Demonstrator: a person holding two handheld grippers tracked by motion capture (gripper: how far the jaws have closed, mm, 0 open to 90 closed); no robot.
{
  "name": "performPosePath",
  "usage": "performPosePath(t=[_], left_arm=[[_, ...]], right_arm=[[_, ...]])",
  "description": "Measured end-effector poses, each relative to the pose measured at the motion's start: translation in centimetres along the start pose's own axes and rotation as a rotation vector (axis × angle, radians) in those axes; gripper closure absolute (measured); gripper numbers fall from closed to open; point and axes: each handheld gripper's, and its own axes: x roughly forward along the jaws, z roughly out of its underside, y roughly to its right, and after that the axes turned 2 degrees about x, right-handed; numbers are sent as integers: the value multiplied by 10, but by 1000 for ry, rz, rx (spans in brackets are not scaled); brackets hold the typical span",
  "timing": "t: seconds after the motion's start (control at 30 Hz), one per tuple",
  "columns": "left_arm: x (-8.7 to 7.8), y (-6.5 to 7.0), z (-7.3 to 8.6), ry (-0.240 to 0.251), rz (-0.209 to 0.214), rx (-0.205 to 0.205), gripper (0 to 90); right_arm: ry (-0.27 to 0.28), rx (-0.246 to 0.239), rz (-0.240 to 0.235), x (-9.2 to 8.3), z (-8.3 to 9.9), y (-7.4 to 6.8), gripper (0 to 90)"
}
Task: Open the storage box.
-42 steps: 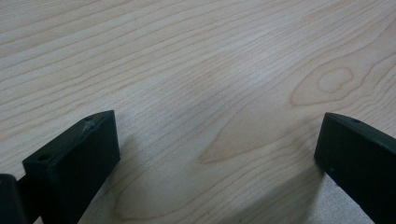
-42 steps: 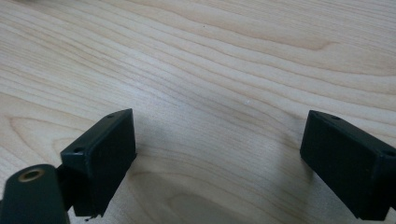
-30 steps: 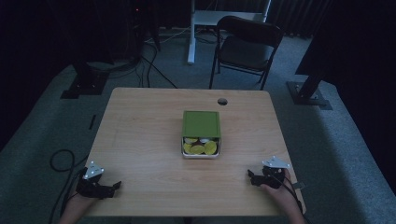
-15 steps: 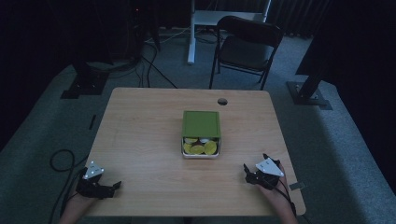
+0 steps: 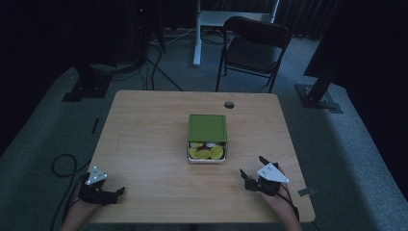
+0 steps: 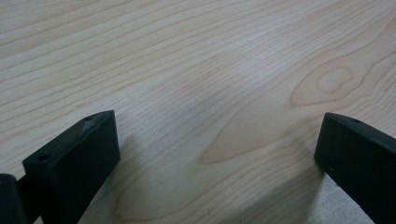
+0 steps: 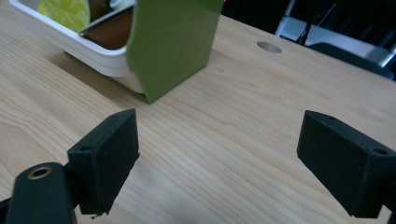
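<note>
A white box [image 5: 207,158] sits in the middle of the wooden table [image 5: 144,139]. Its green lid [image 5: 207,127] covers the far part, and yellow-green round pieces [image 5: 204,153] show in the uncovered near part. My right gripper [image 5: 252,169] is near the front right edge, open and empty, angled toward the box. In the right gripper view the gripper [image 7: 217,149] faces the green lid [image 7: 173,42] and the white box [image 7: 93,53], with bare wood between its jaws. My left gripper [image 5: 118,192] rests at the front left corner. In the left gripper view the gripper [image 6: 217,154] is open over bare wood.
A round cable hole [image 5: 229,104] lies in the table behind the box. A dark folding chair [image 5: 255,48] stands beyond the far edge, next to a white desk frame [image 5: 202,29]. Cables [image 5: 62,163] and black stand bases [image 5: 317,98] lie on the grey carpet around the table.
My right gripper has shifted a little left toward the box and turned its jaws toward it. The left gripper and the box have stayed put.
</note>
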Motion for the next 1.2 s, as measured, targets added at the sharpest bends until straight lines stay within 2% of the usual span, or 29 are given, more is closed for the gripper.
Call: performPosePath(t=[0.03,0.07,0.13,0.17,0.23,0.27,0.37,0.4,0.5,0.6,0.67,0.7,0.83,0.93,0.97,1.0,1.07,1.1,1.13,1.17,1.2], left_arm=[[0,0,0,0,0,0,0],[0,0,0,0,0,0,0],[0,0,0,0,0,0,0],[0,0,0,0,0,0,0],[0,0,0,0,0,1,0],[0,0,0,1,1,-1,0],[0,0,0,1,1,-2,0],[0,0,0,1,1,-1,0],[0,0,0,1,1,-1,0],[0,0,0,1,1,-2,0],[0,0,0,2,1,-2,0],[0,0,0,2,1,-2,0],[0,0,0,2,1,-3,0],[0,0,0,0,1,0,0],[0,0,0,0,1,0,0],[0,0,0,0,1,0,0],[0,0,0,0,1,0,0],[0,0,0,0,1,0,0],[0,0,0,0,1,0,0],[0,0,0,0,1,0,0],[0,0,0,0,1,0,0]], right_arm=[[0,0,0,0,0,0,129],[2,-40,1,2,-2,-5,130],[5,-46,-4,3,-4,-8,130],[8,-88,5,5,-6,-14,133],[7,-102,1,7,-7,-17,134],[10,-129,-5,10,-8,-22,135],[10,-140,-14,13,-9,-27,136],[4,-177,-14,16,-11,-30,139],[6,-184,-21,18,-12,-34,139],[9,-234,-19,21,-15,-40,140],[5,-267,-12,23,-16,-44,139],[5,-267,-12,23,-16,-44,139],[4,-345,-3,27,-17,-53,144],[8,-368,1,28,-18,-56,144],[10,-397,8,28,-19,-59,150],[10,-397,8,28,-19,-59,150],[14,-439,19,30,-21,-63,152],[14,-439,19,30,-21,-63,152],[11,-479,23,31,-21,-66,155],[11,-479,23,31,-21,-66,155],[15,-515,33,32,-21,-69,171]])
